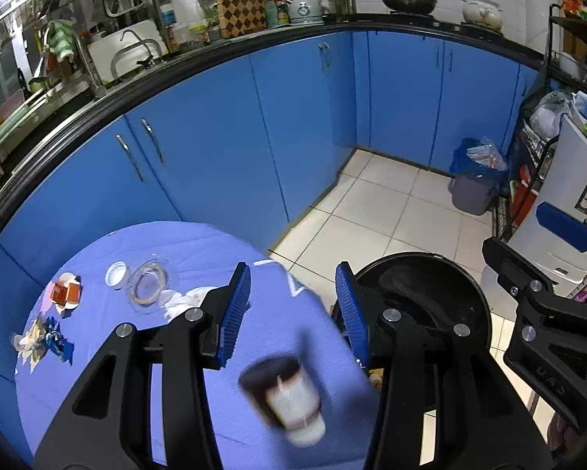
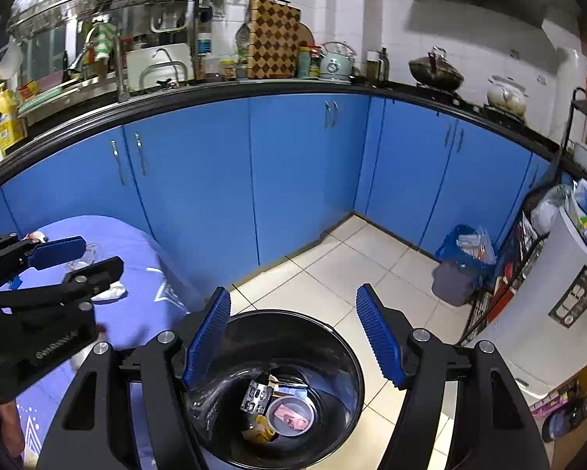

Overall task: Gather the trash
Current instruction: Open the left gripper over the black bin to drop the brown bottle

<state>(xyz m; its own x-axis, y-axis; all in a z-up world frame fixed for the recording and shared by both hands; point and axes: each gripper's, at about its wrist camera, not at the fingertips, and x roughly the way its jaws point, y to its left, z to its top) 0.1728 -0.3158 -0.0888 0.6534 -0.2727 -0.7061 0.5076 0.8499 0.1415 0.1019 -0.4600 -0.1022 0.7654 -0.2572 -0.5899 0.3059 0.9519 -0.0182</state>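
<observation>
My left gripper (image 1: 293, 270) hangs open over the round blue-clothed table (image 1: 183, 243), nothing between its pads. Below it a blurred white cup with a dark end (image 1: 289, 399) lies over the cloth. Farther left on the table are a crumpled tissue (image 1: 183, 301), a clear plastic ring (image 1: 148, 284), a white lid (image 1: 116, 274), a red wrapper (image 1: 66, 291) and a blue wrapper (image 1: 58, 344). My right gripper (image 2: 293, 293) stands open and empty above the black bin (image 2: 332, 337), which holds a blister pack (image 2: 256, 393) and a grey cup (image 2: 291, 415).
Blue cabinets (image 1: 293, 125) run behind the table under a crowded counter. A grey bin with a blue bag (image 2: 456, 278) stands in the corner of the tiled floor (image 2: 325, 274). A white appliance (image 2: 548, 313) and a wire rack line the right side.
</observation>
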